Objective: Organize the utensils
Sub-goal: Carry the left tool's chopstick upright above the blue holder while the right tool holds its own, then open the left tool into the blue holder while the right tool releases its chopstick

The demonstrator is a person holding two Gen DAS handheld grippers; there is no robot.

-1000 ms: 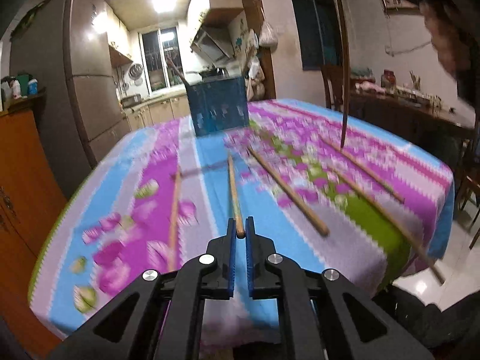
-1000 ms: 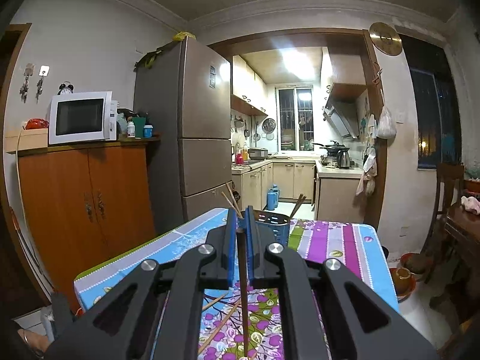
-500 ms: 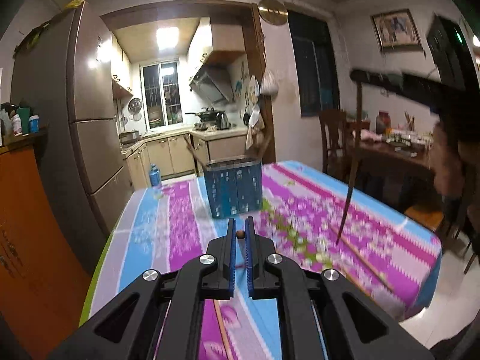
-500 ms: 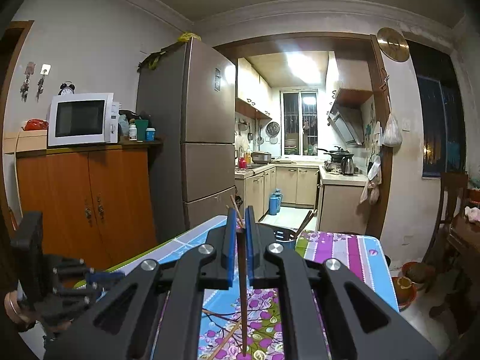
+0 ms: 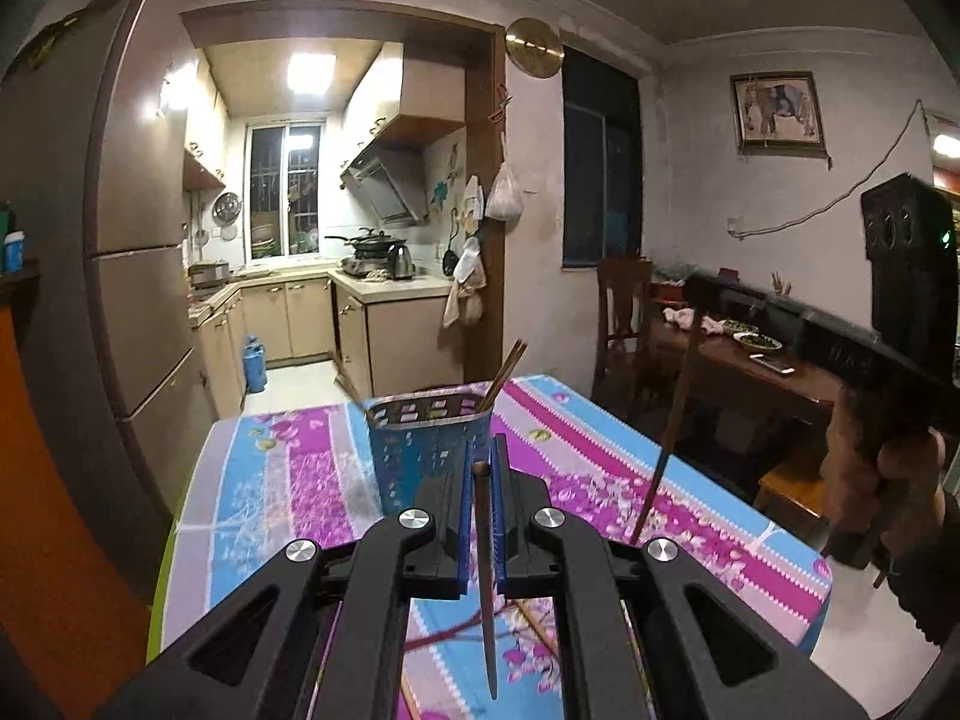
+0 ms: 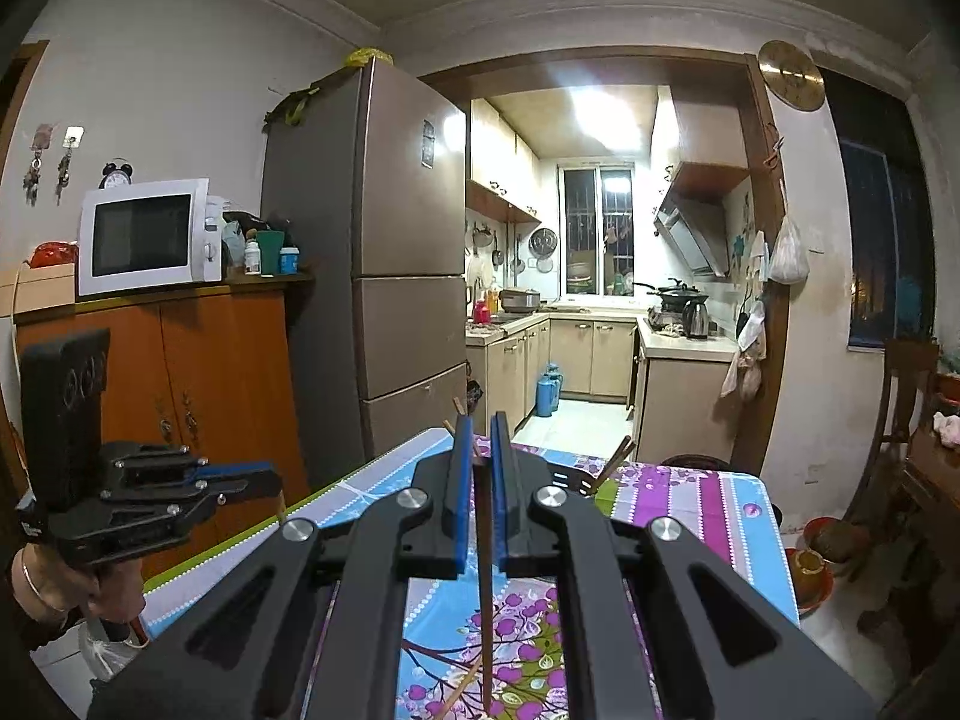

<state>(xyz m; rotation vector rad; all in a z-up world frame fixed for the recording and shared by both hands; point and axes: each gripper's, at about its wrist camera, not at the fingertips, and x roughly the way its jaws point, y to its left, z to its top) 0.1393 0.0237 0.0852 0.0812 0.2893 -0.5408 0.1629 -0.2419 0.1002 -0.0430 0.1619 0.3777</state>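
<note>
My left gripper (image 5: 480,471) is shut on a dark wooden chopstick (image 5: 486,576) that hangs tip-down above the flowered tablecloth (image 5: 288,480). Just beyond it stands the blue slotted utensil basket (image 5: 414,456), with chopsticks (image 5: 507,372) leaning in it. My right gripper (image 6: 478,441) is shut on another chopstick (image 6: 485,594), also hanging straight down over the table. In the left wrist view that right gripper (image 5: 699,294) hovers high at the right with its chopstick (image 5: 669,438). In the right wrist view my own fingers mostly hide the basket (image 6: 570,477), and the left gripper (image 6: 267,477) shows at the left.
Loose chopsticks (image 6: 459,687) lie on the cloth below the grippers. A tall fridge (image 6: 384,276) and an orange wooden cabinet (image 6: 210,384) stand left of the table. A chair (image 5: 621,324) and a dark side table (image 5: 750,360) stand to its right.
The left gripper has risen off the table with its chopstick, which now hangs down instead of lying flat. The right gripper has drifted a little, still gripping its chopstick.
</note>
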